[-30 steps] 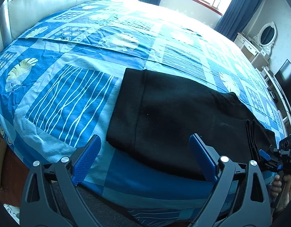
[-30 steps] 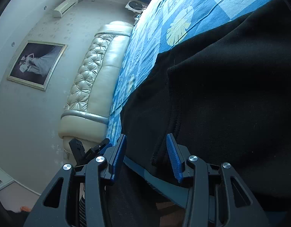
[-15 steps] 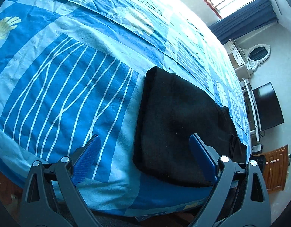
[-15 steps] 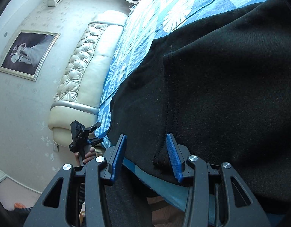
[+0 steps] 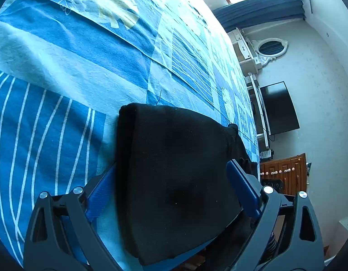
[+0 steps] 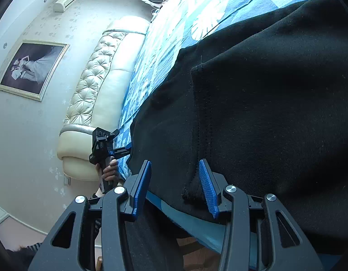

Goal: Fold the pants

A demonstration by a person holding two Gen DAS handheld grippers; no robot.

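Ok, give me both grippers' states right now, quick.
Left gripper: open, fingers wide on either side of the black pants' near end, not clamped.
Right gripper: open, straddling the pants' near edge at a seam, not clamped.

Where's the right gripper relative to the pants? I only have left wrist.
Observer: The right gripper is open at the near edge of the pants, with its fingers either side of a stitched seam.
Operator: What's beyond my end of the pants?
Observer: In the right wrist view, a cream tufted headboard stands beyond the left gripper.
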